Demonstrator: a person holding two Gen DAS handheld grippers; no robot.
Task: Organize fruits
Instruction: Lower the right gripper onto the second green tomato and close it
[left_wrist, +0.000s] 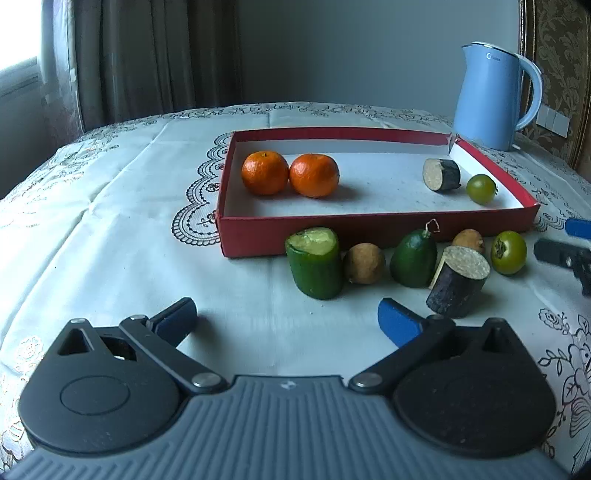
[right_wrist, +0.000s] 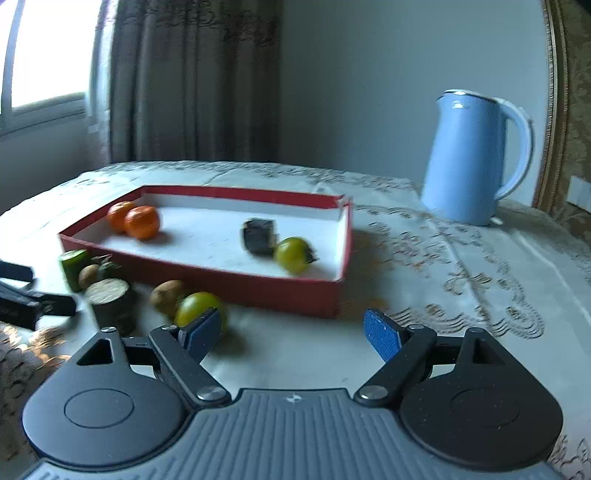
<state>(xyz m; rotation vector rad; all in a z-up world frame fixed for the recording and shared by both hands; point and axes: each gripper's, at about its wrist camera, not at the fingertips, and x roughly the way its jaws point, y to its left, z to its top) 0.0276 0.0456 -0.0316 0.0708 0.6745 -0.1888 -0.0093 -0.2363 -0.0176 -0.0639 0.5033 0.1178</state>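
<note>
The left gripper (left_wrist: 288, 319) hovers low over the worktop (left_wrist: 110, 236), its blue-padded fingers (left_wrist: 397, 321) spread wide and empty. Just ahead stands a dark sugarcane stub (left_wrist: 458, 282), then a cut green cucumber piece (left_wrist: 314, 262), two brown round fruits (left_wrist: 364, 263), a green pointed fruit (left_wrist: 413, 260) and a green tomato (left_wrist: 509, 252), all outside the red box (left_wrist: 332, 232). Inside it lie two touching tangerines (left_wrist: 265, 172), another sugarcane piece (left_wrist: 441, 174) and a second green tomato (left_wrist: 481, 189). A lace-patterned cloth covers the worktop; a blue kettle (left_wrist: 493, 96) stands behind the box, curtains (left_wrist: 147, 55) beyond. The right gripper (right_wrist: 293, 330) is likewise spread, holding nothing.
</note>
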